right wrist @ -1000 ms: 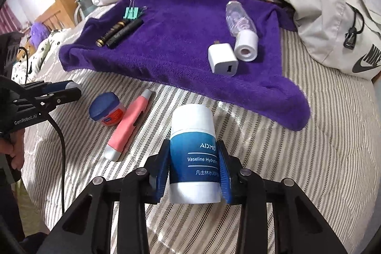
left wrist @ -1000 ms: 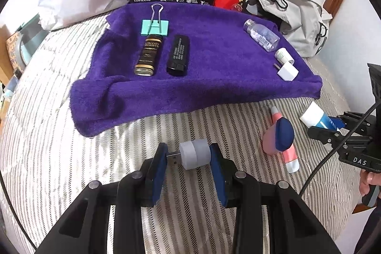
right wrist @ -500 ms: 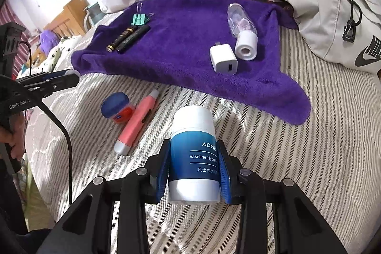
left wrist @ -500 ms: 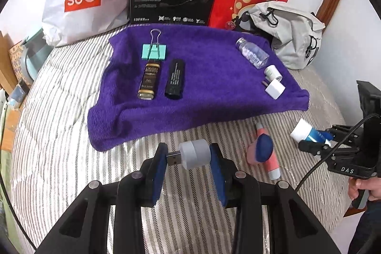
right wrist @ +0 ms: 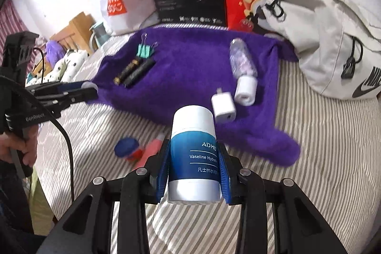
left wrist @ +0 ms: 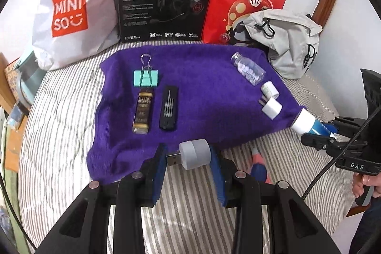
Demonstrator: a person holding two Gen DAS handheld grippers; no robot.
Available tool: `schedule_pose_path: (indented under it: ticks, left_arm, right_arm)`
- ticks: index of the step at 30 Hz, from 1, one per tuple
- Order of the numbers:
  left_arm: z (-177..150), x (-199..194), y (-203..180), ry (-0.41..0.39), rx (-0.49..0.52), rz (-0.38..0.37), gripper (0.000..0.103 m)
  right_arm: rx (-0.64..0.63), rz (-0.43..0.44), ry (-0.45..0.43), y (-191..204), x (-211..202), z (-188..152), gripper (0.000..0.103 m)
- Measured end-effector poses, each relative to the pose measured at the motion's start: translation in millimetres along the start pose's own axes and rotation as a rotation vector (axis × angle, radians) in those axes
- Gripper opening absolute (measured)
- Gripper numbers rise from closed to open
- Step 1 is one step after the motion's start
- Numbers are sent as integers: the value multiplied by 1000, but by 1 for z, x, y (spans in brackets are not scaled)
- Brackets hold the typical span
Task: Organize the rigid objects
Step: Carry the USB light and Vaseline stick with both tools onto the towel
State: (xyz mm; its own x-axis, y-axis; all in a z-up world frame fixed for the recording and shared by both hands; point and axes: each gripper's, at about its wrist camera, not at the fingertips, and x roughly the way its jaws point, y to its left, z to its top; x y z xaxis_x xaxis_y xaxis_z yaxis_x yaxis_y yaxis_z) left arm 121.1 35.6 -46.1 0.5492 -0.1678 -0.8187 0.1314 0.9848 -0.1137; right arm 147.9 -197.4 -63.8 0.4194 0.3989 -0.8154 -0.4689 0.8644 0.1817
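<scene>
Over the striped bed (left wrist: 59,111) and purple towel (left wrist: 209,77), the left gripper (left wrist: 188,156) is pinching a light, rigid USB lamp (left wrist: 194,154) end-to-end; the right gripper (right wrist: 194,163) is clamping a smooth, slippery Vaseline tube (right wrist: 193,154) mid-body.

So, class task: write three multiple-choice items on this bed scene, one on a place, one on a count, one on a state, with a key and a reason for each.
1. Where does the teal binder clip lie?
A. on the purple towel
B. on the grey backpack
C. inside the white bag

2. How many things lie on the towel?
A. three
B. six
C. nine

3. What does the right gripper hold?
A. nothing
B. a pink pen
C. the blue and white Vaseline bottle

Key: A, it rests at the towel's back left; B, clip, two dark sticks, clear bottle, two white pieces; C, both pads press its sides.
</scene>
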Motion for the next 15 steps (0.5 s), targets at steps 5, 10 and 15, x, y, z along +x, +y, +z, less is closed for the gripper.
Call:
schedule_pose_path:
  ticks: [5, 10, 15]
  left_arm:
    - [16, 13, 2, 12, 9, 1, 34]
    - [25, 23, 7, 25, 2, 8, 34]
    - [30, 32, 12, 41, 1, 8, 34]
  right_arm:
    - [-8, 10, -23, -5, 8, 27, 36]
    - [-12, 7, -29, -11, 29, 59, 36]
    - [-19, 5, -6, -20, 60, 88, 36]
